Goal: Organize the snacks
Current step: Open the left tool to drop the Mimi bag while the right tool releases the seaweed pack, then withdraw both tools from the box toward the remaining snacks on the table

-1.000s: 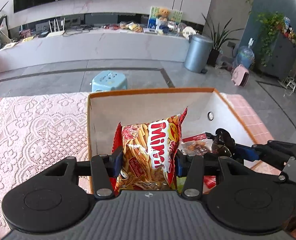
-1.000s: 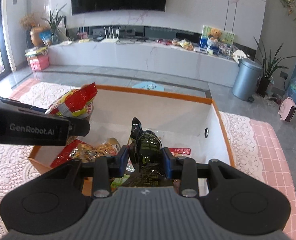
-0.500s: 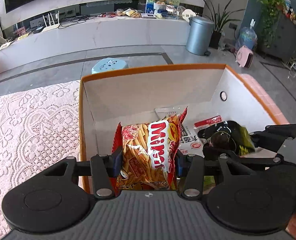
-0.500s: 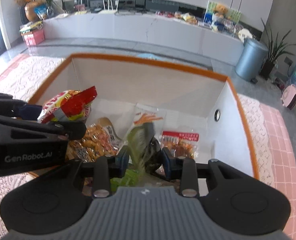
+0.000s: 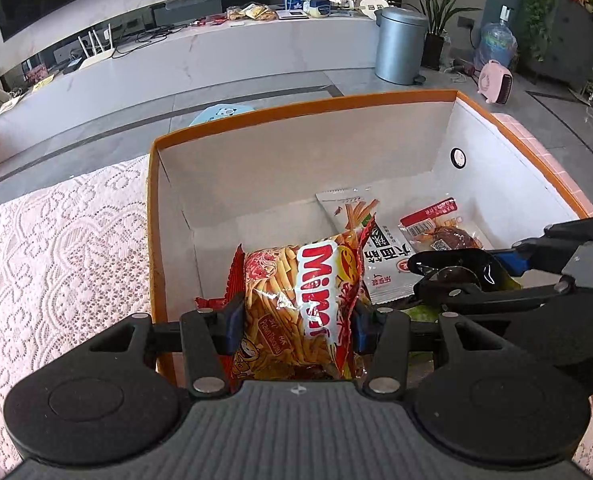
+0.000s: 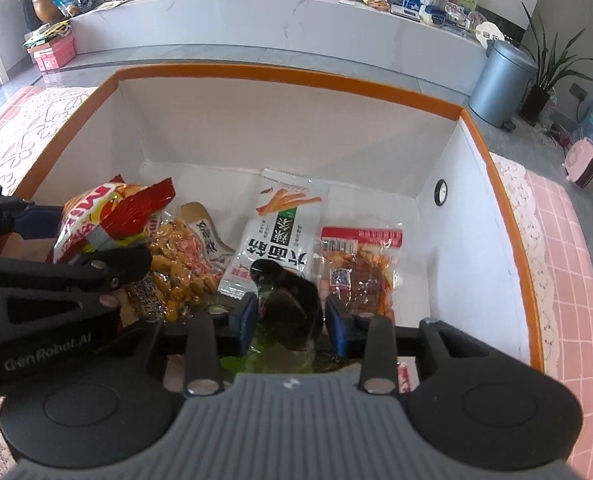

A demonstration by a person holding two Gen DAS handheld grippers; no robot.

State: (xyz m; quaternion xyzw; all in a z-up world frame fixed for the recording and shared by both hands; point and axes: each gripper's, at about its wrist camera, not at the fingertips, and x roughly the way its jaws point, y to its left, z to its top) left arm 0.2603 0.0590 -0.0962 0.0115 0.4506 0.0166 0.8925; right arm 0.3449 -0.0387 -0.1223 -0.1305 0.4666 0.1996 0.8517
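My left gripper (image 5: 294, 322) is shut on a red and yellow Mimi snack bag (image 5: 296, 304) and holds it inside the orange-rimmed white box (image 5: 296, 152) at its left side. The bag also shows in the right wrist view (image 6: 108, 220). My right gripper (image 6: 290, 320) is shut on a dark green packet (image 6: 288, 300) low in the box, near its front. A white noodle-stick packet (image 6: 280, 236), a red-labelled meat packet (image 6: 360, 268) and a yellow snack bag (image 6: 180, 264) lie on the box floor.
The box stands on a table with a white lace cloth (image 5: 56, 248) over a pink checked cover (image 6: 564, 248). Beyond the table are a grey floor, a blue stool (image 5: 220, 114), a grey bin (image 5: 400, 46) and a long white counter (image 5: 216, 64).
Both grippers have moved down and forward into the box with their packets. More of the box floor and the snacks on it have come into view.
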